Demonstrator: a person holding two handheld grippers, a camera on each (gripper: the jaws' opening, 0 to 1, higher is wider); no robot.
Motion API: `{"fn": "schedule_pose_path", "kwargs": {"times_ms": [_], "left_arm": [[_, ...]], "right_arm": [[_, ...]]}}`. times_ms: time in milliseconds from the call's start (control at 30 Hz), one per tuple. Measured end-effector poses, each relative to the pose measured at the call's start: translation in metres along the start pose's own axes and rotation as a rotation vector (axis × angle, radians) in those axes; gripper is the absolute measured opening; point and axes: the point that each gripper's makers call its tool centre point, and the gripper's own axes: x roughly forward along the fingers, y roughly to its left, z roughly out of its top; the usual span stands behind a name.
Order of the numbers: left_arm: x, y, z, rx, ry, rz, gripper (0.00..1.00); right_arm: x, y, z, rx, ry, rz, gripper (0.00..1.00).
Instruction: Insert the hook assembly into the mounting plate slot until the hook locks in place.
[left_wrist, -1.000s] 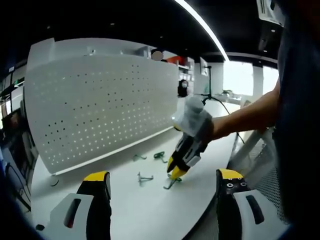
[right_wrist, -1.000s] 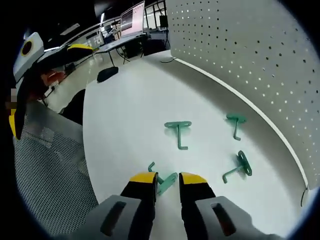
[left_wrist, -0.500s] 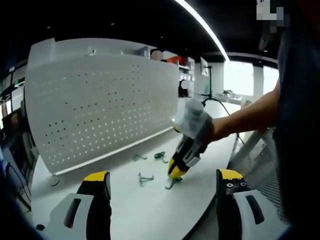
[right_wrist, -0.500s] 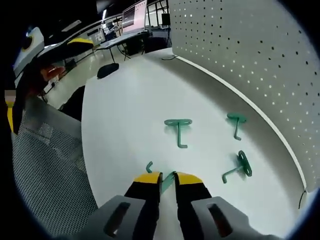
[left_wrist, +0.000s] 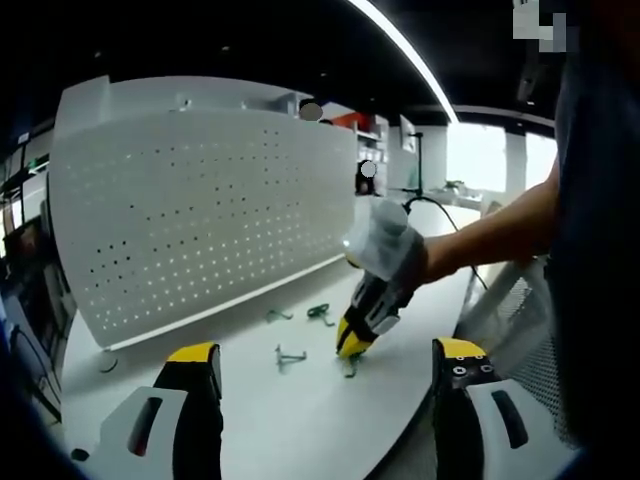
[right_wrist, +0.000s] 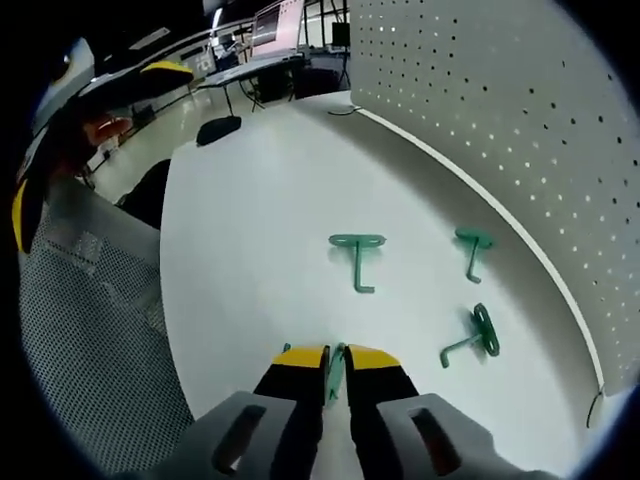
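Jaws of the right gripper (right_wrist: 335, 352) have drawn together over the last second, from standing apart around a green hook (right_wrist: 335, 368) on the white table (right_wrist: 250, 220) to clenching it between the yellow tips, the hook's plate now pinched upright between them. The left gripper view shows the same gripper (left_wrist: 352, 345) tip-down on the table with the hook (left_wrist: 350, 366) under it. The left gripper (left_wrist: 320, 362) hangs released, jaws wide and holding nothing. Three other green hooks (right_wrist: 356, 258) lie loose nearby, and the white pegboard (right_wrist: 500, 120) stands beyond them. With the grasp made, lifting and carrying to a pegboard slot likely comes next.
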Motion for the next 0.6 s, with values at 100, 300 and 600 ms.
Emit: {"fn": "schedule_pose_path", "kwargs": {"times_ms": [100, 300, 600], "left_arm": [[-0.0002, -0.0002, 0.0003, -0.001, -0.001, 0.0, 0.88], [-0.0004, -0.0002, 0.001, -0.001, -0.004, 0.001, 0.88], [0.0, -0.0013, 0.001, 0.001, -0.002, -0.005, 0.88]], "right_arm": [[0.0008, -0.0001, -0.0006, -0.012, 0.007, -0.003, 0.06], [-0.0002, -0.0009, -0.002, -0.024, 0.016, -0.008, 0.04], [-0.0035, -0.0022, -0.0021, -0.015, 0.014, -0.008, 0.02]]}}
